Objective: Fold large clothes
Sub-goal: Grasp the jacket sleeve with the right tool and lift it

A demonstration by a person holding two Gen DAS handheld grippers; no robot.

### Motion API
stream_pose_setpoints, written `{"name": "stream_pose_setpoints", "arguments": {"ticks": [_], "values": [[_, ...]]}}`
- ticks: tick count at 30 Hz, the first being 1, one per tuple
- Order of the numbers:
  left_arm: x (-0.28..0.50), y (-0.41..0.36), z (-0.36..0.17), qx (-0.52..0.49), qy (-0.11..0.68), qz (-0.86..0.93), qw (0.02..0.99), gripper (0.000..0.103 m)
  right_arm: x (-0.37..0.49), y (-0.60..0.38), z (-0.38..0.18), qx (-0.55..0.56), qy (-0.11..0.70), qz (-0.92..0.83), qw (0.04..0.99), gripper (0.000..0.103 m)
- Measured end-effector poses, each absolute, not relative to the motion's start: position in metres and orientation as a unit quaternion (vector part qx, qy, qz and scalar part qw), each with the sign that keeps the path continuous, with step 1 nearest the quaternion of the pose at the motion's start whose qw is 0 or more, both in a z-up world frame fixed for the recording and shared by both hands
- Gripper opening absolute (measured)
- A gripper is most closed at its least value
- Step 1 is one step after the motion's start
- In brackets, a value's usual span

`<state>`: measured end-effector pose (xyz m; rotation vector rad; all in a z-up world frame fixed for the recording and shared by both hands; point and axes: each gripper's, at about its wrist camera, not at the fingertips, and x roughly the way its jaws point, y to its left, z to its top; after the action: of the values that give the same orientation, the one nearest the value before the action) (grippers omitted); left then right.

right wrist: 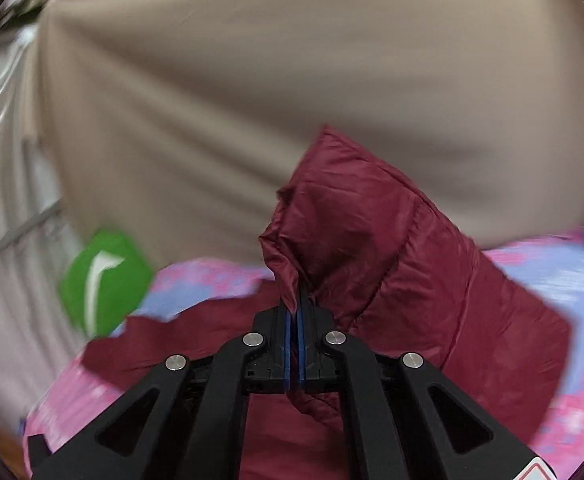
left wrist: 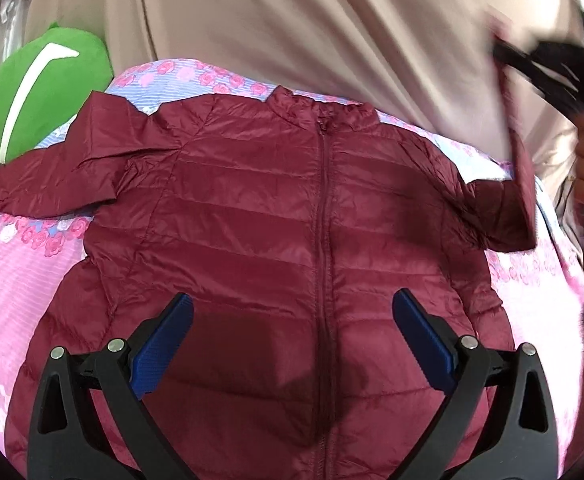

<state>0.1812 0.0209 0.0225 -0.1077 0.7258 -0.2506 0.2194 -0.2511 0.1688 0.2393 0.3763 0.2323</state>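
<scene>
Right gripper (right wrist: 295,300) clamps the jacket (left wrist: 292,220) sleeve (right wrist: 391,240) raised ahead of it, left gripper (left wrist: 292,344) open above the hem; slick fabric could slip from that thin pinch

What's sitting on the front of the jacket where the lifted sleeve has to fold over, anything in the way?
Nothing visible lies on it. The maroon jacket has its zipped front bare. The right gripper is shut on the sleeve; the left gripper hangs open above the hem. The green plush is off to the side.
</scene>
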Motion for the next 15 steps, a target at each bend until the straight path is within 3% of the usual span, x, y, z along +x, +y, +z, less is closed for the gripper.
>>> {"name": "stream_pose_setpoints", "arguments": {"ticks": [7, 9, 11, 13, 15], "values": [[0.216, 0.051, 0.002, -0.062, 0.386, -0.101, 0.915, 0.098, 0.271, -0.061, 0.094, 0.002, 0.308, 0.233, 0.922, 0.011], [0.228, 0.064, -0.007, -0.07, 0.4, -0.091, 0.909, 0.097, 0.253, -0.061, 0.094, -0.003, 0.296, 0.234, 0.926, 0.025], [0.238, 0.075, -0.013, -0.087, 0.411, -0.092, 0.903, 0.098, 0.237, -0.085, 0.103, 0.006, 0.275, 0.229, 0.934, 0.047], [0.252, 0.085, -0.018, -0.114, 0.42, -0.1, 0.895, 0.097, 0.222, -0.127, 0.107, -0.011, 0.243, 0.18, 0.953, 0.055], [0.266, 0.09, -0.02, -0.132, 0.426, -0.101, 0.889, 0.098, 0.21, -0.18, 0.107, -0.017, 0.239, 0.108, 0.965, 0.056]]}}
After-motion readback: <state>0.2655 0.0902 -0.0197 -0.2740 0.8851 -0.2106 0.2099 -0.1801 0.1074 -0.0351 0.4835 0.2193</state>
